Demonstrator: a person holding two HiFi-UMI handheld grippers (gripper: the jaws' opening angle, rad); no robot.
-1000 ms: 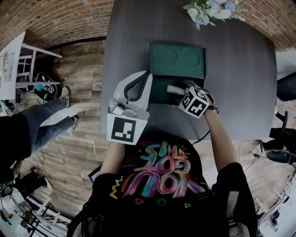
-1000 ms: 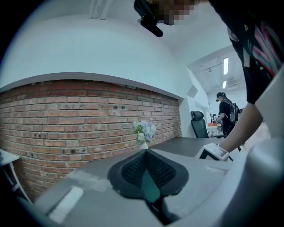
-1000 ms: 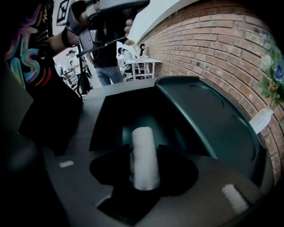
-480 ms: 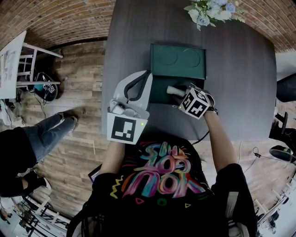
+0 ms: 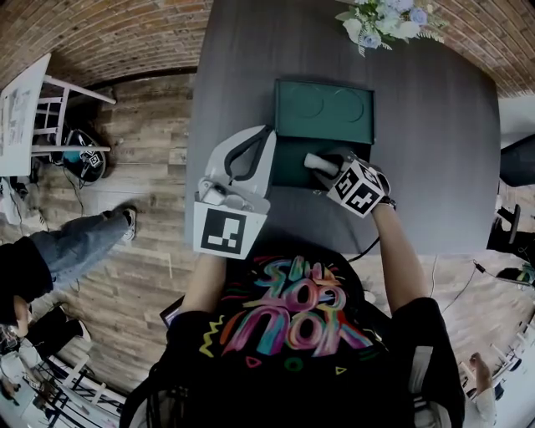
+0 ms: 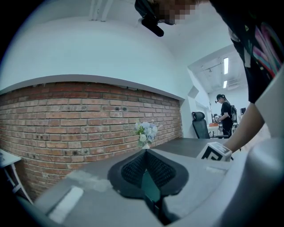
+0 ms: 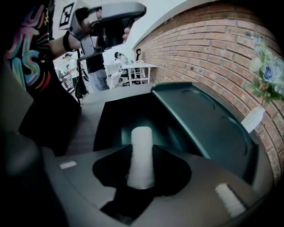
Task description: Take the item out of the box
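Observation:
A dark green box [image 5: 287,167] lies open on the grey table [image 5: 435,150], its lid [image 5: 324,109] folded back on the far side. My right gripper [image 5: 328,165] is over the box's open tray and is shut on a white cylindrical roll [image 5: 316,162]. In the right gripper view the roll [image 7: 141,155] stands out between the pads, above the tray [image 7: 111,119] and beside the lid [image 7: 199,119]. My left gripper [image 5: 266,134] is held at the box's left edge with its pads [image 6: 133,166] together and nothing between them.
A vase of pale flowers [image 5: 380,18] stands at the table's far edge, behind the box. A bystander's legs [image 5: 75,242] and a white stand [image 5: 50,117] are on the wooden floor to the left. A brick wall [image 6: 80,115] runs behind the table.
My right gripper has shifted slightly to the right with the roll. The bystander on the left has walked on, and the legs now sit lower in view. My left gripper has stayed put.

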